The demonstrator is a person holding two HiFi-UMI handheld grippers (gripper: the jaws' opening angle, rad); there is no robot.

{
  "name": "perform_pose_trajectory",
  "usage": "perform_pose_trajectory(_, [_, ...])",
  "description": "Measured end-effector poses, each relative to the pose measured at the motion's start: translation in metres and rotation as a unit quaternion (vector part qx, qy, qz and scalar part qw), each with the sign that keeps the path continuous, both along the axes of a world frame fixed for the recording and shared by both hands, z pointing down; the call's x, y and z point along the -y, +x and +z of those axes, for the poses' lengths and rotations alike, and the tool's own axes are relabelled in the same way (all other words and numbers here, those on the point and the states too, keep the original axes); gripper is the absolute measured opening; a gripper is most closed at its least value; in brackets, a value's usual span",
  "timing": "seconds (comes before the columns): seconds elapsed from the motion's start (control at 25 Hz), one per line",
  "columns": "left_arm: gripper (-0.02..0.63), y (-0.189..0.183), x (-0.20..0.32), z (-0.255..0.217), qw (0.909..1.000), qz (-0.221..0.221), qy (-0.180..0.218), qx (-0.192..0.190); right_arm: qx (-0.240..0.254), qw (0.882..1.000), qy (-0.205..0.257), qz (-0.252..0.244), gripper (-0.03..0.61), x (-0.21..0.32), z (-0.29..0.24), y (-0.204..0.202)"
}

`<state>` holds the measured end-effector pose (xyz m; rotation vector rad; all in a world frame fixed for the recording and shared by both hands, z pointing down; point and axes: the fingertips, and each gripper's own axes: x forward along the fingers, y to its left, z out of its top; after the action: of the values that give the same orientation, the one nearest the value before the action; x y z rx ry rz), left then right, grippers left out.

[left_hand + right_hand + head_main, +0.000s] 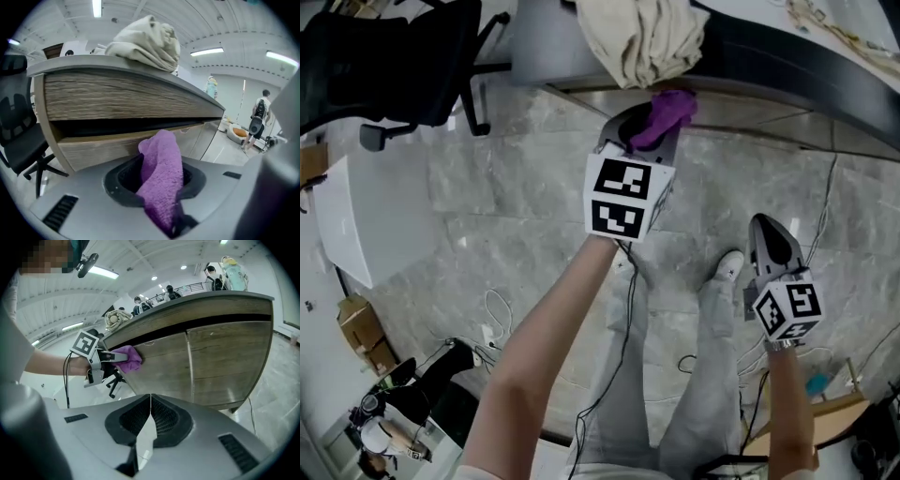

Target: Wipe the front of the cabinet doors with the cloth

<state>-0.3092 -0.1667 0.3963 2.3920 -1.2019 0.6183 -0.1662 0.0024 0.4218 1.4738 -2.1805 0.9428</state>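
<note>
At the curved wooden cabinet (225, 301), the left gripper (654, 131) holds a purple cloth (161, 173). Its jaws are narrowed round the wad, which sticks up past the tips.

Only the right gripper view shows the whole front. It has two door panels, the left door (161, 369) and the right door (225, 362), split by an upright seam, with a dark gap running under the top band. The cloth sits at the left door's upper edge and seems to touch the wood, though contact is hard to confirm from that angle.

The left gripper view looks close up at that gap and at a beige bundle (147, 40) on the cabinet top. The head view shows the bundle hanging over the edge just above the cloth.

The right gripper (766, 230) has its jaws pressed together with nothing between them. It hangs low by the person's leg (712, 356), well apart from the cabinet.

The cabinet front bends away to the right. Grey floor tiles (487, 187) lie open before it. An office chair (384, 56) stands near the cabinet's left end, and cables (492, 314) trail on the floor near the person's feet.
</note>
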Motion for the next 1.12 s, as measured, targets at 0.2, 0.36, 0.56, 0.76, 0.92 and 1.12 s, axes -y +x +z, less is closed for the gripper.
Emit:
perform_pose_trajectory(0.2, [0.118,-0.062,0.004,0.008,0.9999,-0.011,-0.002,0.005,0.012,0.999,0.017,-0.028,0.028,0.020,-0.009,-0.078])
perform_pose_trajectory(0.36, [0.120,-0.103,0.007,0.013,0.9995,-0.029,-0.009,0.006,0.012,0.999,0.025,-0.037,0.028,0.030,-0.012,-0.115])
perform_pose_trajectory(0.56, [0.120,-0.132,0.012,0.006,0.9992,-0.023,0.002,0.033,0.039,0.999,0.013,-0.014,0.028,0.024,-0.002,-0.135])
perform_pose_trajectory(0.76, [0.118,-0.142,0.004,0.004,0.9969,-0.074,-0.001,0.026,0.044,0.998,0.004,-0.049,0.028,0.005,-0.003,-0.138])
perform_pose_trajectory(0.92, [0.120,-0.093,-0.018,0.018,0.9975,-0.065,-0.014,0.024,0.031,0.997,0.000,-0.066,0.028,-0.012,-0.005,-0.094])
perform_pose_trajectory(1.12, [0.120,0.025,-0.038,0.037,0.9993,-0.024,-0.027,0.005,0.018,0.998,-0.018,-0.064,0.028,-0.041,0.003,-0.015])
